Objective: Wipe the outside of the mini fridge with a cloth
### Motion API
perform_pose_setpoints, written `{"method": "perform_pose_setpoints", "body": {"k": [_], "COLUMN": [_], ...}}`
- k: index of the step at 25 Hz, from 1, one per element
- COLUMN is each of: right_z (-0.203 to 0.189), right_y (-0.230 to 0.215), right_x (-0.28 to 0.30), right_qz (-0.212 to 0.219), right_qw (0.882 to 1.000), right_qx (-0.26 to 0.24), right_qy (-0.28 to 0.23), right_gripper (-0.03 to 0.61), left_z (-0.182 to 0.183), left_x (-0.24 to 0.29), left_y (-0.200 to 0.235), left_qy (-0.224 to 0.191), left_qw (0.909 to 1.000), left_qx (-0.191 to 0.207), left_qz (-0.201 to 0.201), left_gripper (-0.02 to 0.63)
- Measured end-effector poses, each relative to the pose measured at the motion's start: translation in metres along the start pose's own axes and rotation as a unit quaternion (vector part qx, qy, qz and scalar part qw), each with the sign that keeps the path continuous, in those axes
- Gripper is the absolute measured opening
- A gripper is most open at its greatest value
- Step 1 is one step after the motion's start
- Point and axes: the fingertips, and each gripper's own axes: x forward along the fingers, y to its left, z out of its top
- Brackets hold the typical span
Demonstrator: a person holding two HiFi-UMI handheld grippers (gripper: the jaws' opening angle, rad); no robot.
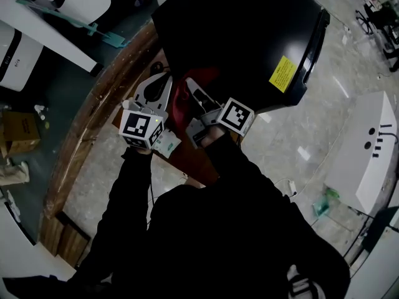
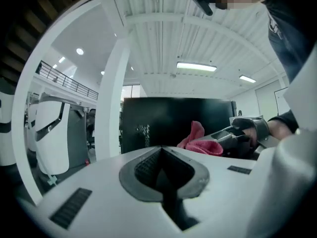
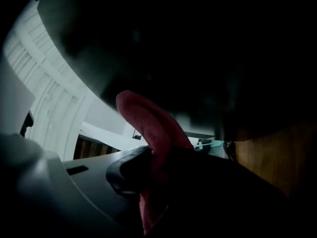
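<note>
The black mini fridge stands on the curved wooden surface, glossy pale floor beyond. Right gripper fingers pinch the red cloth at the fridge's near side. Left gripper fingers are pressed together, empty.

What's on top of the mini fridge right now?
On the mini fridge, only a yellow label shows. The red cloth, clamped in the right tongs, hides part of its near edge.

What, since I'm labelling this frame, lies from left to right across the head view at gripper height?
cardboard box → left gripper → red cloth → right gripper → yellow sticker
</note>
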Motion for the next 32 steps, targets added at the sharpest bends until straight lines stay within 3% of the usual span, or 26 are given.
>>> {"method": "perform_pose_setpoints", "body": {"k": [5,12,20,25,28,32], "right_z": [0.018,0.034,0.023,0.013,0.007,-0.001], "right_y": [0.042,0.032,-0.025,-0.073,-0.096,-0.150], "right_x": [0.038,0.050,0.052,0.051,0.054,0.049], "right_qz": [0.053,0.064,0.043,0.008,0.016,-0.018], "right_qw": [0.998,0.994,0.993,0.994,0.993,0.992], "right_qx": [0.011,0.050,0.077,0.070,0.081,0.086], "right_qy": [-0.026,-0.075,-0.083,-0.077,-0.080,-0.085], "right_gripper": [0.087,0.087,0.087,0.087,0.089,0.089], "left_z": [0.047,0.041,-0.014,-0.066,-0.097,-0.145], "left_x": [-0.008,-0.002,0.021,0.032,0.037,0.045], "left_y": [0.027,0.034,0.025,0.021,0.018,0.013], "left_qy": [-0.037,-0.031,0.005,0.046,0.070,0.116], "left_qw": [0.9989,0.9992,0.9999,0.9987,0.9971,0.9927], "left_qx": [0.021,0.019,-0.002,-0.011,-0.015,-0.007], "left_qz": [0.022,0.016,-0.010,-0.021,-0.025,-0.031], "left_gripper": [0.005,0.005,0.005,0.005,0.005,0.005]}}
